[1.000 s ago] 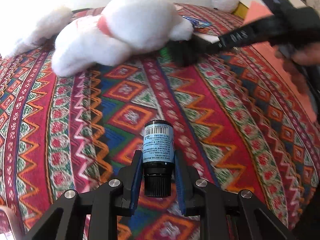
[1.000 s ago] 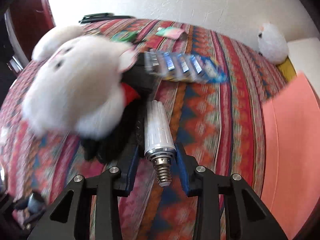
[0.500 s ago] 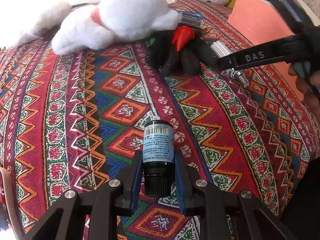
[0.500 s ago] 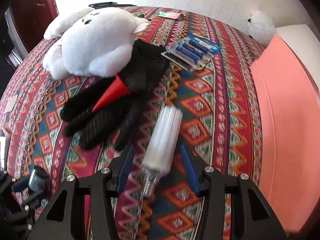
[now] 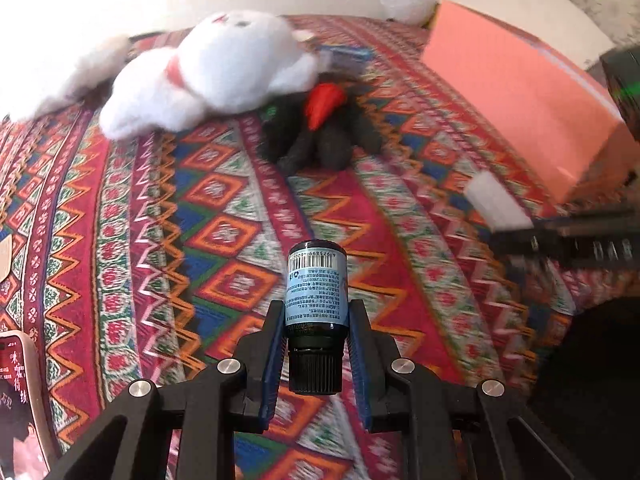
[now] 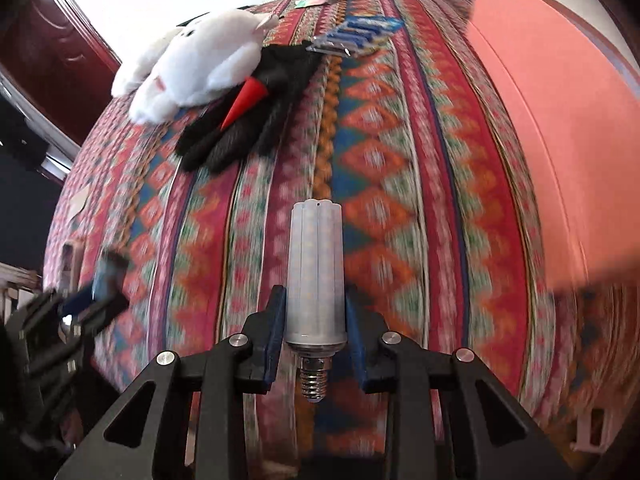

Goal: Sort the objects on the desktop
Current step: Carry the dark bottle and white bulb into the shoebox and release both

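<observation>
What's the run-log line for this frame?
left gripper: shut on small bottle | right gripper: shut on LED bulb | both lifted above patterned cloth

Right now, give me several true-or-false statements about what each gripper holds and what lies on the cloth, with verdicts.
1. The left gripper clamps a small dark bottle. True.
2. The right gripper is empty. False: it holds a white bulb, screw base toward the camera.
3. The black gloves lie beside the white plush toy. True.
4. The battery pack lies on the orange sheet. False: it lies on the patterned cloth.
</observation>
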The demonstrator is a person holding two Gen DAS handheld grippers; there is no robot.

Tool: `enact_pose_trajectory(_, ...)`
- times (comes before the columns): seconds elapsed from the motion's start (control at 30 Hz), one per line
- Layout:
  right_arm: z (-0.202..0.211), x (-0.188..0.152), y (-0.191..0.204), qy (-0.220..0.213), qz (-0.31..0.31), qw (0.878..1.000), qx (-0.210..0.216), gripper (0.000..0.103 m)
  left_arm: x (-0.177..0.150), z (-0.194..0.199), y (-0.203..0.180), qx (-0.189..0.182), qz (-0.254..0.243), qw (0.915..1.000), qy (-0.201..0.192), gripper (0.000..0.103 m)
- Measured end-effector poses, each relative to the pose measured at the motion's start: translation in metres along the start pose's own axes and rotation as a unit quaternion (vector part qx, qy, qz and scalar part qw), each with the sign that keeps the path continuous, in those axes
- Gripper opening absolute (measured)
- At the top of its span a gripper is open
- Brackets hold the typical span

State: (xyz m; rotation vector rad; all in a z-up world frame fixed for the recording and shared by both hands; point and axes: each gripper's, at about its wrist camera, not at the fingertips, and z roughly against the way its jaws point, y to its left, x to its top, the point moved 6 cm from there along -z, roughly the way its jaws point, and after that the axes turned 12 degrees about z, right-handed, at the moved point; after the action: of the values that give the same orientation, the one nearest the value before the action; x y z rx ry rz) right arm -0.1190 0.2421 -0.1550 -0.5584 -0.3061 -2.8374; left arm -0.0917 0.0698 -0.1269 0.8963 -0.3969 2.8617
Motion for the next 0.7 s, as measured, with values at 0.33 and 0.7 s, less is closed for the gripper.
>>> enact_pose_trajectory(0.33, 0.087, -0.068, -0.001, -0.050, -0.030, 0.998, -0.029, 0.030, 0.001, 0.049, -0.091, -0.066, -0.074, 0.9949, -0.021, 0.024)
enact_pose_trajectory(0.7, 0.186, -0.107, -0.085, -0.112, -0.091, 0.981, -0.126, 0.030, 0.033, 0.080, -0.212, -0.129, -0.154, 0.9782, -0.052, 0.024)
